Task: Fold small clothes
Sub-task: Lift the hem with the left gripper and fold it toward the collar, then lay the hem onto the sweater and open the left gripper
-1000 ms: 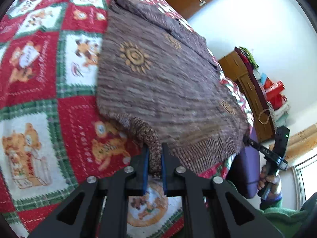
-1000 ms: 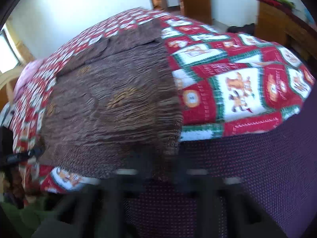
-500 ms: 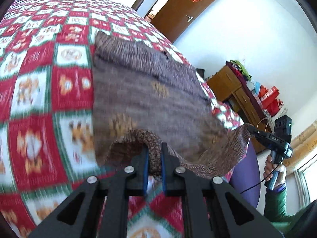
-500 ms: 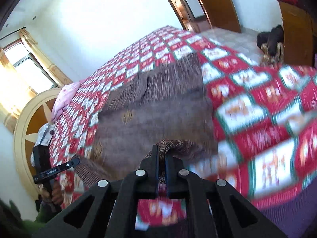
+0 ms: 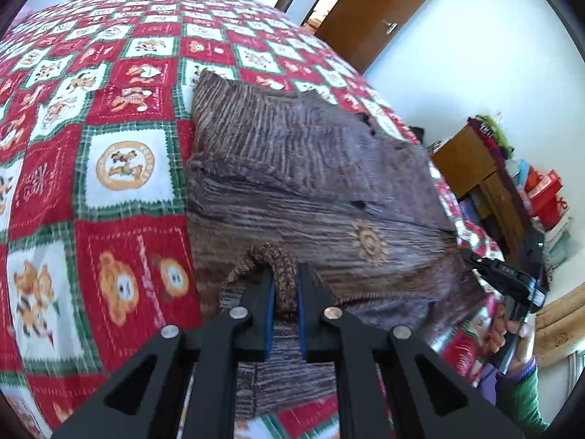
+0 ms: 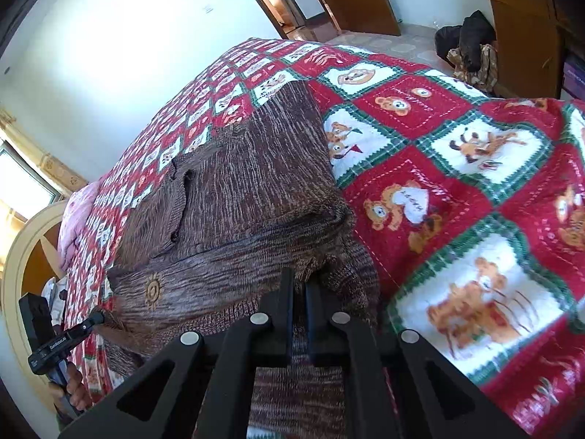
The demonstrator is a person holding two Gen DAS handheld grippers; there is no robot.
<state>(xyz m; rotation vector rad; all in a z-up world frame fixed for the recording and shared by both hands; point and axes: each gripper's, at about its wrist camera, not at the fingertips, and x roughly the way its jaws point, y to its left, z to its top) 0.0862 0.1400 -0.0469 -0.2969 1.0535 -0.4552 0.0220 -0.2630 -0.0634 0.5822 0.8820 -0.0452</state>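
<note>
The brown knit sweater lies on the bed's red quilt, its lower half lifted and doubled over toward the collar end. The left gripper has its fingers clamped on the ribbed hem at one corner; the right gripper pinches the hem at the other corner, its fingers nearly together with knit bunched between them. The step in hand looks like the bottom-to-top fold. To do it well, both corners should travel level and at the same pace, so the hem lands square with the shoulders rather than skewed. Keep the hem taut between the two grippers; slack there would leave a sag or a crease in the middle. Lower the cloth onto the layer beneath before letting go, so the loose knit does not spring back. The fold line underneath already shows a ridge, which may want smoothing afterward.
</note>
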